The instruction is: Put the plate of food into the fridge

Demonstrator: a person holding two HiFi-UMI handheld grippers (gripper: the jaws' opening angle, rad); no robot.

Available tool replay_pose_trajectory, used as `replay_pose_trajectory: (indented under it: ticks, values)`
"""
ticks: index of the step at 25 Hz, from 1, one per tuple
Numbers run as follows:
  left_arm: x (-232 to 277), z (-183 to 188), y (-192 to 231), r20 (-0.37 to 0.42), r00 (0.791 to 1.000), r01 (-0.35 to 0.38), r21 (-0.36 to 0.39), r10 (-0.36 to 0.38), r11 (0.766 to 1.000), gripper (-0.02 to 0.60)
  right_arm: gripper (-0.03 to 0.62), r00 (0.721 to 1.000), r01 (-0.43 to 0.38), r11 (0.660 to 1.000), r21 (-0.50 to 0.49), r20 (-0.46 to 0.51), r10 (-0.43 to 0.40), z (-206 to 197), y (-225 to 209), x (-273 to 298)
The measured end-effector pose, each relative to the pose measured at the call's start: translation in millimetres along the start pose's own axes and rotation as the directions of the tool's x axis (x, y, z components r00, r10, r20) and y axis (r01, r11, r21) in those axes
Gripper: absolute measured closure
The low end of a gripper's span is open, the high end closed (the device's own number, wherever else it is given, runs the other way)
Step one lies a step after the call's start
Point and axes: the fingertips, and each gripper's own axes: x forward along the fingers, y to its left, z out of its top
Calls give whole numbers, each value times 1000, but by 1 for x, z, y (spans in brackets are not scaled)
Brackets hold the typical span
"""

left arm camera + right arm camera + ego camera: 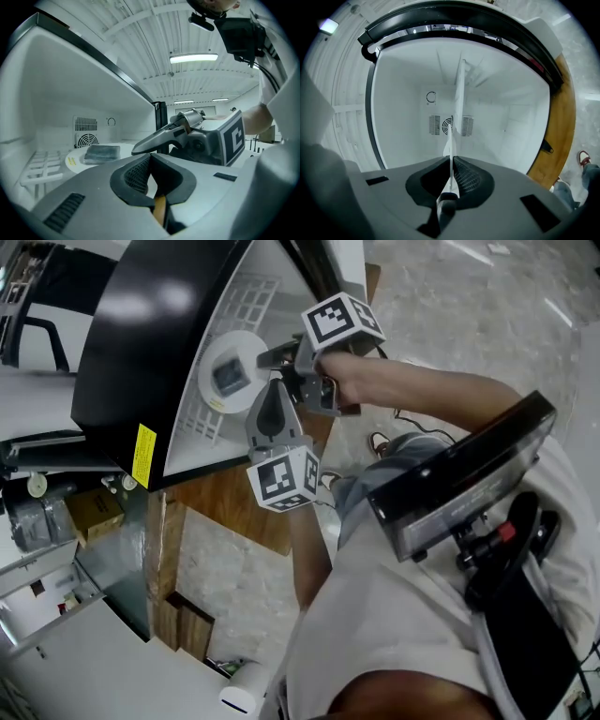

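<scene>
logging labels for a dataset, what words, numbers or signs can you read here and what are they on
No text here can be read.
Yellow sticker on the side of the fridge: print too small to read.
Small yellow mark by the plate: too small to read.
Marker cubes: black and white square patterns, no words.

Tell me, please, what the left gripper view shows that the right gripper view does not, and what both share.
Only the left gripper view shows the grey food lying on the plate, and the right gripper from the side. Only the right gripper view shows the plate edge-on, clamped between that gripper's jaws, plus a wooden board and a shoe. Both show the white inside of the fridge and its back vent.
</scene>
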Motion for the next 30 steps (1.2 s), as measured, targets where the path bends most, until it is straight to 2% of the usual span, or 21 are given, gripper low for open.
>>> replay_pose_trajectory:
  ticks: [6,9,11,13,15,17,21,22,23,24,25,26,28,29,30]
  values:
    - [10,-9,16,-21,999,-42,-5,42,999,565,566,1000,17,998,-58,22,-16,7,1,6]
    - [18,-8,26,-6,997,-81,-47,81,996,565,566,1000,17,996,-85,-2,-17,7,1,9]
    - [23,-4,31,4,995,-103,-48,104,993,565,562,1000,9,993,-119,-28,-13,7,4,12]
    - [24,-2,35,8,993,-121,-41,121,992,565,537,999,-6,988,-155,-52,-3,6,7,15]
    - [26,-2,38,6,991,-132,-45,132,990,565,430,995,-41,984,-171,-93,26,1,14,17]
    - [28,0,42,11,991,-136,-61,137,989,565,396,990,-75,979,-192,-136,49,-4,22,15]
    - [28,10,46,34,987,-151,-78,154,986,565,405,980,-123,946,-300,-188,68,-8,30,1]
    - [26,12,47,32,986,-158,-76,161,984,565,463,982,-125,923,-363,-178,63,-8,32,-3]
    - [23,14,48,24,986,-165,-75,167,983,565,499,986,-120,888,-445,-160,53,-9,36,-6]
    - [20,16,47,16,985,-171,-77,173,982,565,560,990,-101,832,-545,-134,33,-10,40,-9]
    - [16,20,46,12,984,-177,-83,178,981,565,566,995,-65,748,-661,-101,-2,-11,43,-12]
    - [13,25,44,11,983,-182,-89,184,979,565,569,997,-14,632,-775,-58,-49,-11,46,-14]
    - [8,34,43,16,980,-195,-92,197,977,565,569,991,81,368,-926,34,-131,-11,49,-13]
    - [6,37,42,17,979,-201,-90,203,975,565,569,986,107,273,-956,66,-154,-12,50,-12]
    - [3,41,42,18,978,-207,-90,209,974,565,569,982,120,216,-969,84,-167,-14,53,-10]
